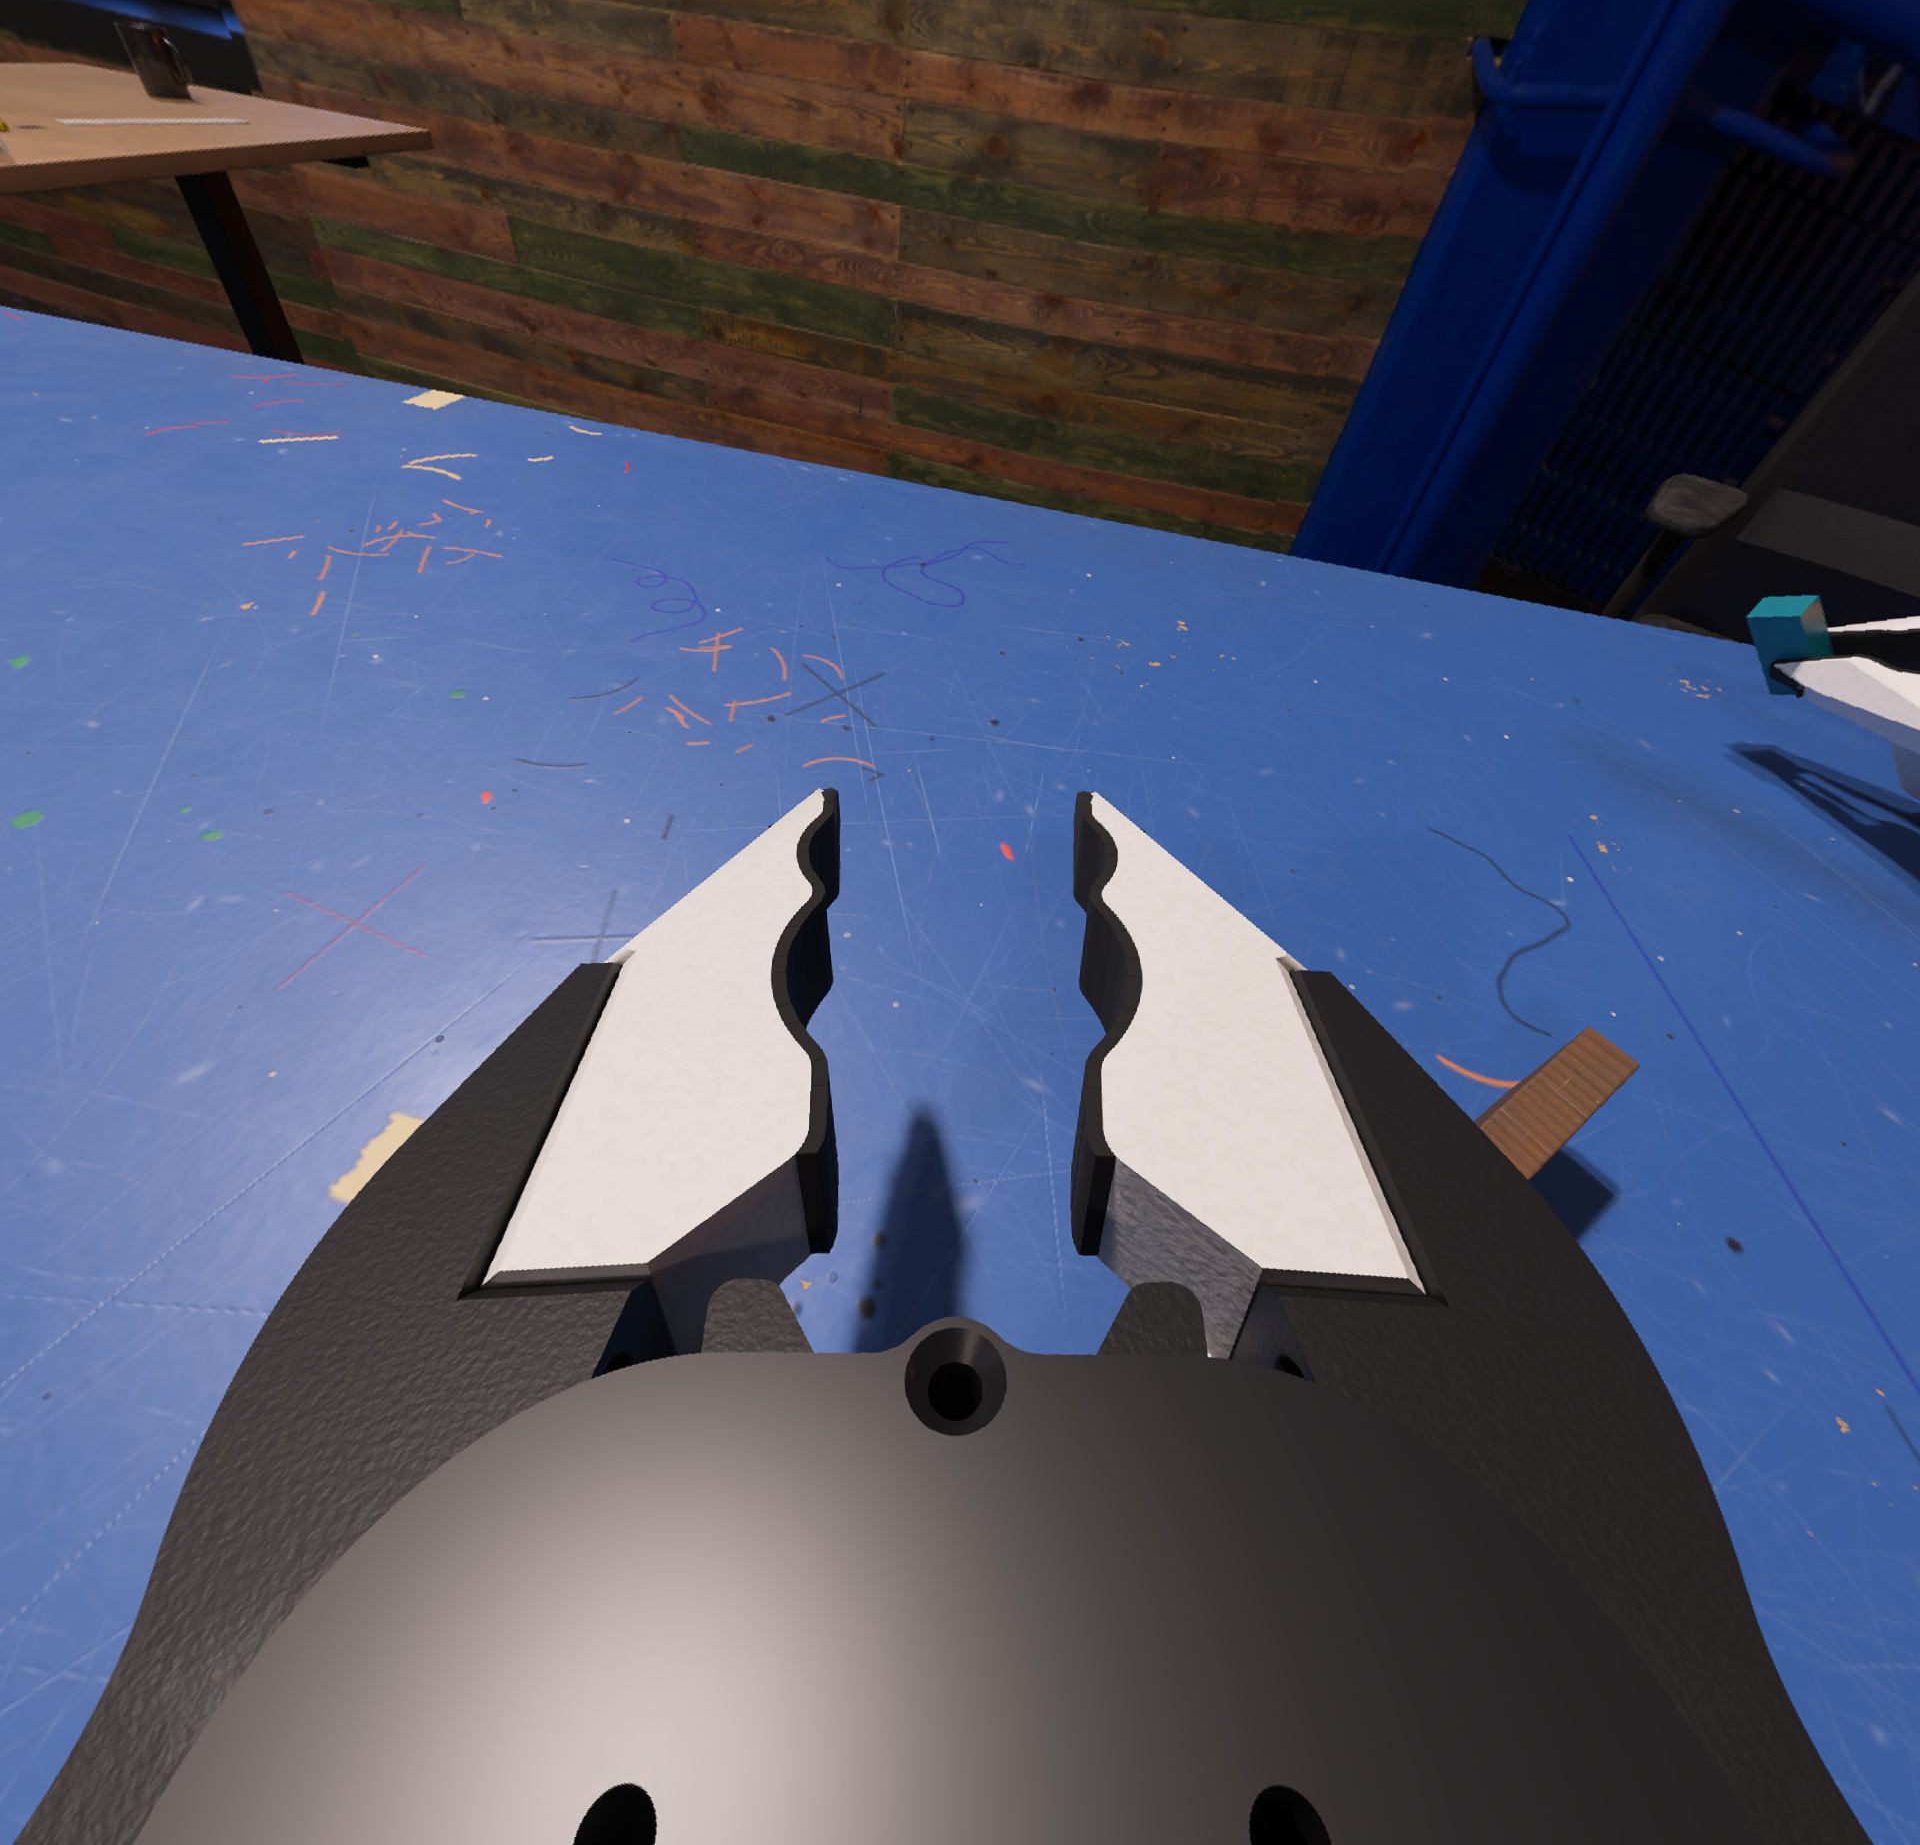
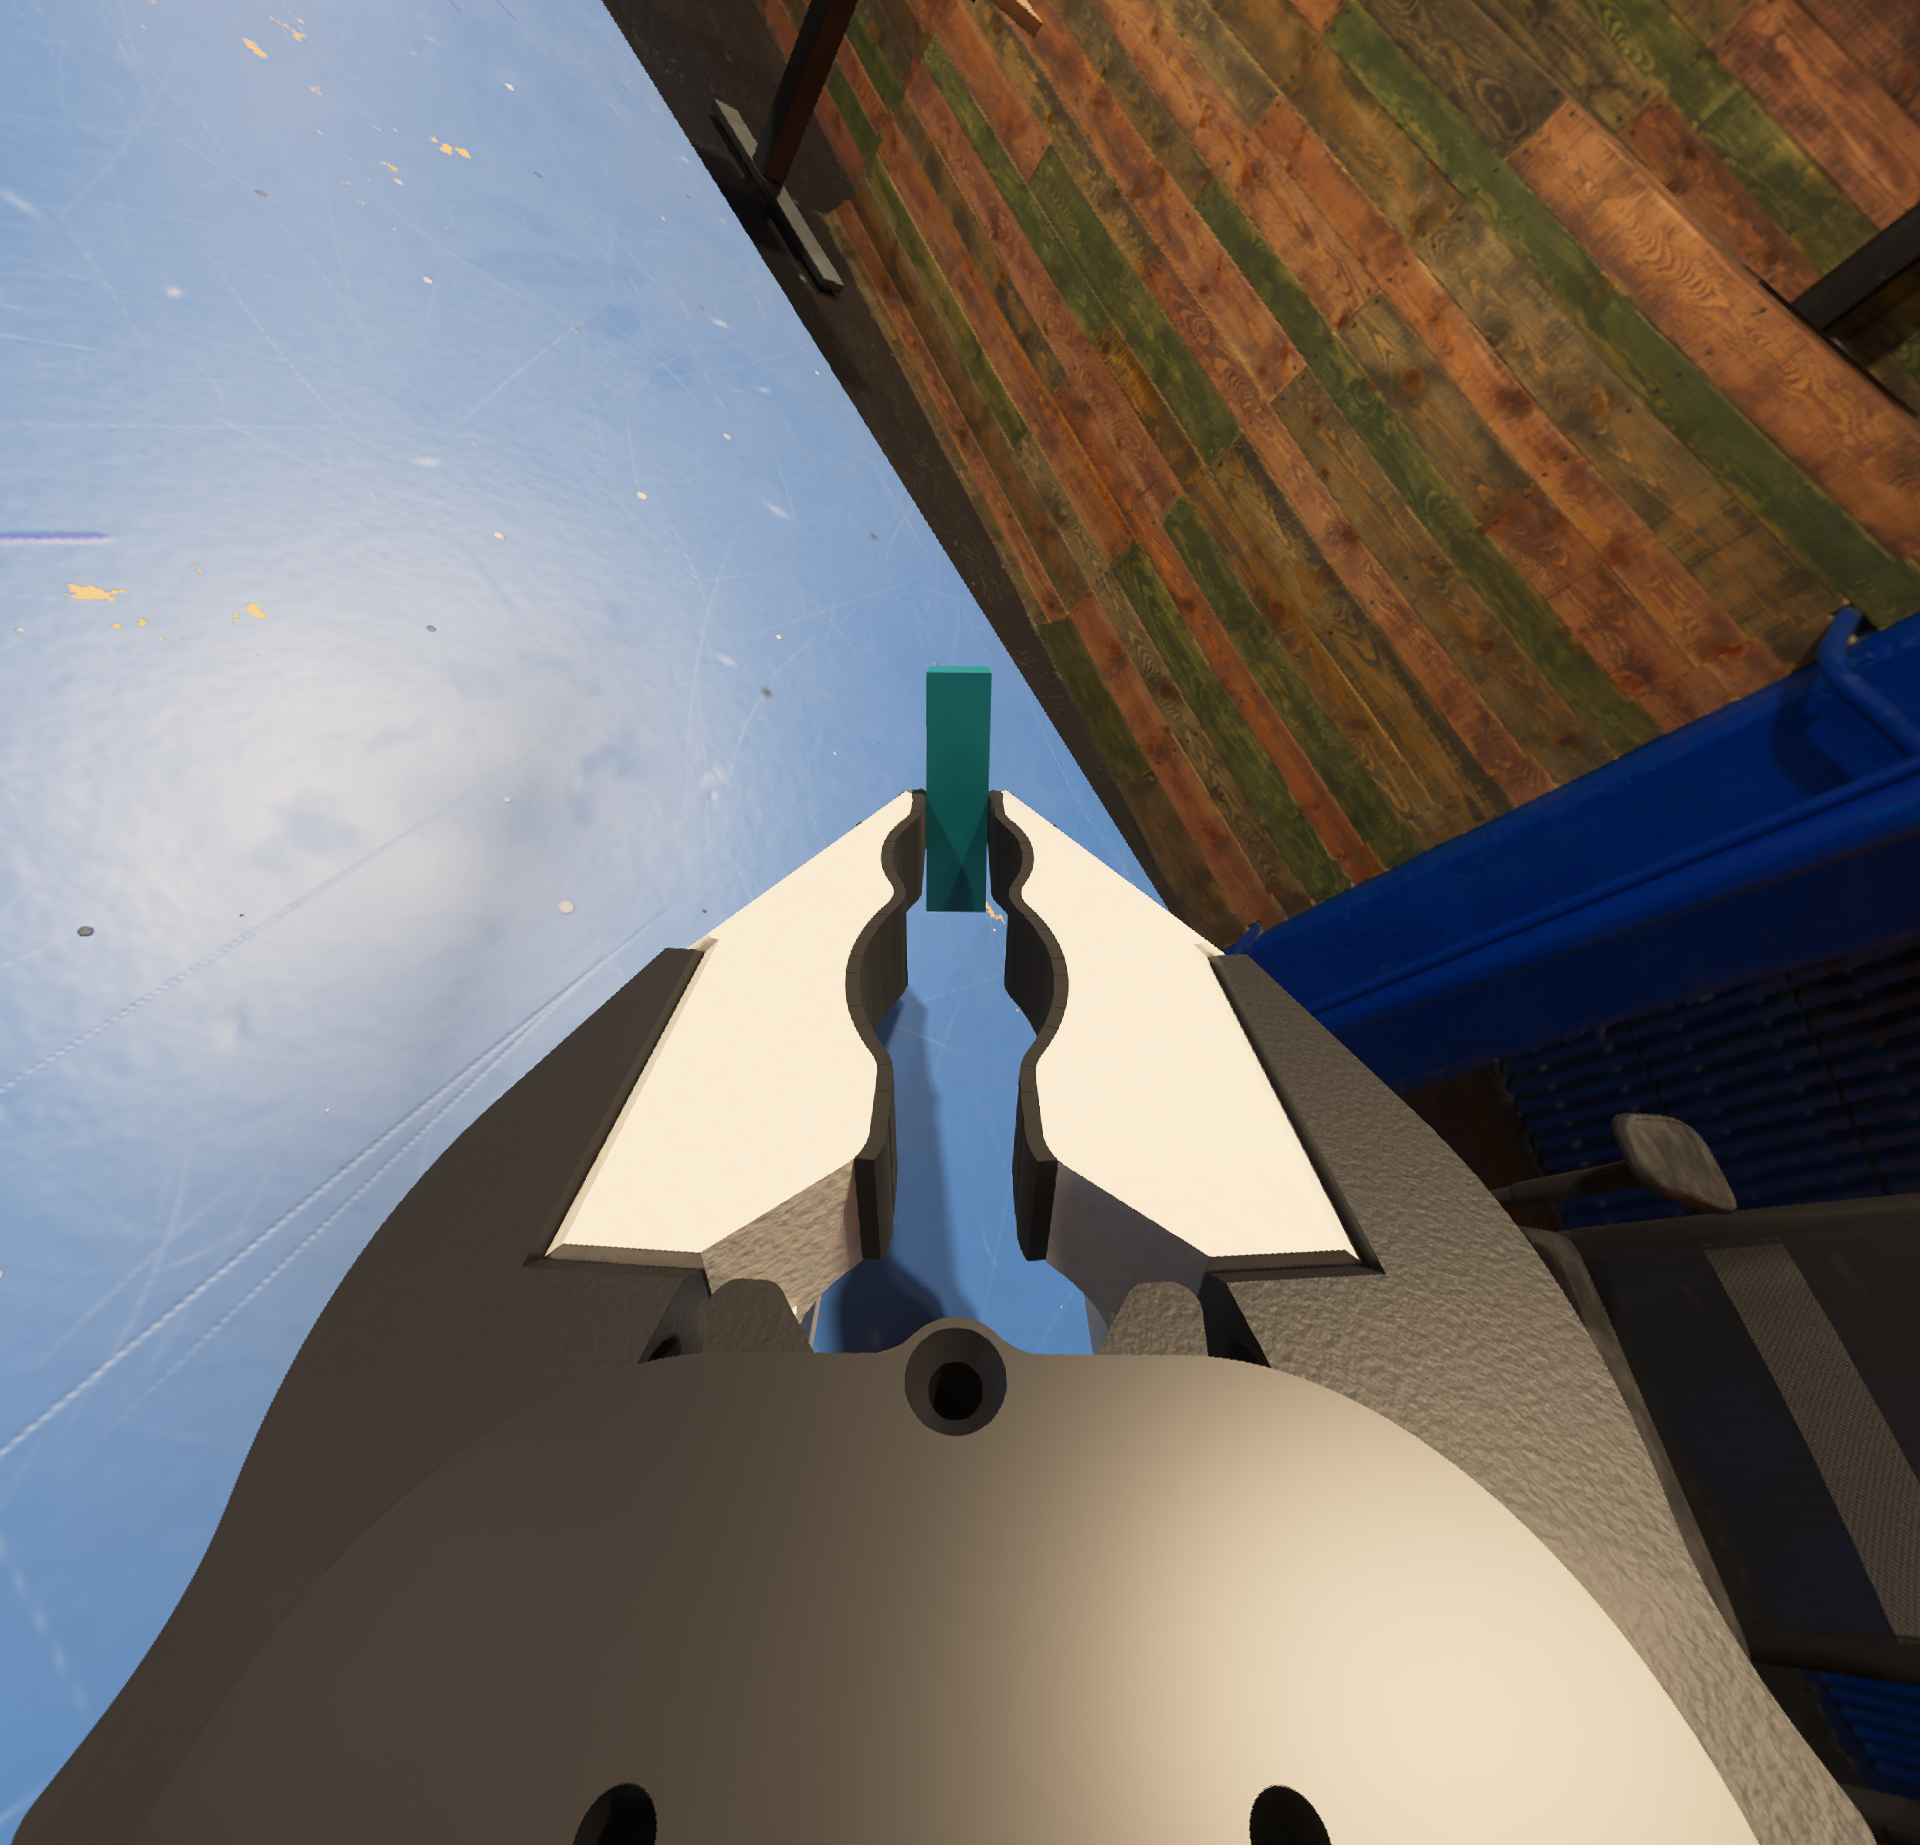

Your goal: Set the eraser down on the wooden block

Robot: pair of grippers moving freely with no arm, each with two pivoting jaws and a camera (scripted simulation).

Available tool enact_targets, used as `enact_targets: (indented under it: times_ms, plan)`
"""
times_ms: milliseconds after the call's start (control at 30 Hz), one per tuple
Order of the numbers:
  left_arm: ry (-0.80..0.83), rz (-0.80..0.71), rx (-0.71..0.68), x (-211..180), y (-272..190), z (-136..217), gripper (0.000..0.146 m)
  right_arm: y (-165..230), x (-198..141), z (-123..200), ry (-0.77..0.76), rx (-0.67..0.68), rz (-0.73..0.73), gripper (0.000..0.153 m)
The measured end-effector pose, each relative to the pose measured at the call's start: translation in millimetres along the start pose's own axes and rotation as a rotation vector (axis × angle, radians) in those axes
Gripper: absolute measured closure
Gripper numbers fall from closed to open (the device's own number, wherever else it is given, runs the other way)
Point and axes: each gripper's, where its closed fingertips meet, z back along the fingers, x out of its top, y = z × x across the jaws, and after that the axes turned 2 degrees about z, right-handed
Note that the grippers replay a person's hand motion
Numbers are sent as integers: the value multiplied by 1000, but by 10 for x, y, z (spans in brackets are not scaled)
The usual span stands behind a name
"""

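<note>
My right gripper [image 2: 956,803] is shut on a teal eraser [image 2: 957,756], which sticks out past its fingertips above the blue table. The same eraser [image 1: 1785,632] and the right gripper [image 1: 1803,652] show at the far right edge of the left wrist view, raised above the table. The wooden block [image 1: 1556,1099] lies flat on the table at the right of the left wrist view, partly hidden behind my left finger. The block does not show in the right wrist view. My left gripper [image 1: 956,808] is open and empty above the table.
The blue table [image 1: 312,756] bears scratches, paint specks and pen marks. Its far edge [image 2: 831,424] drops to a plank floor. A blue metal frame [image 1: 1538,237] and a dark chair [image 1: 1704,507] stand to the right. A wooden desk [image 1: 187,133] stands at far left.
</note>
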Motion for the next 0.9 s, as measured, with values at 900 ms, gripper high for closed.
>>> enact_targets:
  times_ms: [900]
  plan:
    - [-2,-42,-1,-1,-42,-7,102,0,6,-7,-5,0,1,142]
